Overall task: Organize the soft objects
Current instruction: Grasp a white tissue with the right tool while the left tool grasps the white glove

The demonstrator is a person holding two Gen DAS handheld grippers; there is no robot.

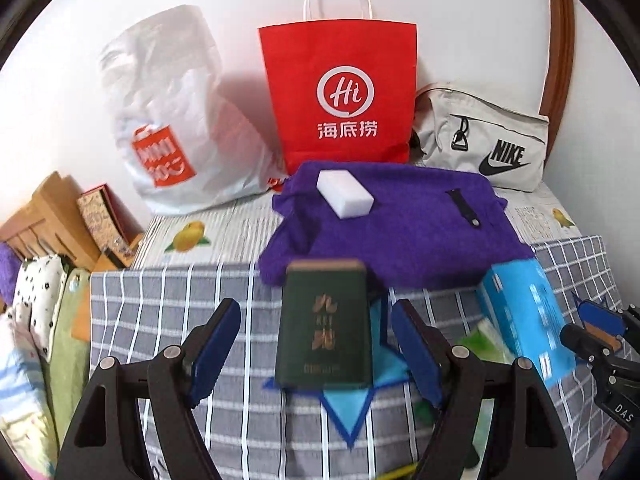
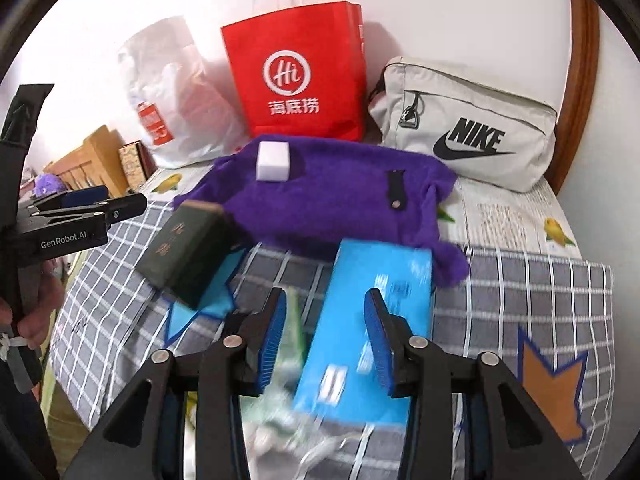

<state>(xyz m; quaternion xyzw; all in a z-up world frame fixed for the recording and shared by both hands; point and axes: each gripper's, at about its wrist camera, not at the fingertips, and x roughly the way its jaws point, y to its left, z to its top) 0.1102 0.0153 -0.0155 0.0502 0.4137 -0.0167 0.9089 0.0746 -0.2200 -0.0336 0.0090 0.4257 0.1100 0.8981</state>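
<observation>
Left hand-held gripper (image 1: 316, 348) spread, green box (image 1: 325, 324) between, untouched. Right hand-held gripper (image 2: 326, 336) spread over blue box (image 2: 368, 320). White sponge (image 1: 345, 193) rests on purple towel (image 1: 400, 232), frame centre.

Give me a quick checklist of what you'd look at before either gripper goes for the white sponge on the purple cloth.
1. White sponge lies free on the purple cloth: ok.
2. Left gripper empty, jaws apart: ok.
3. Right gripper empty: ok; blue box lies below it.
4. Left's path clear: not ok, green box lies ahead.
5. Red paper bag upright: ok.
6. Bag's inside free: cannot tell.
</observation>
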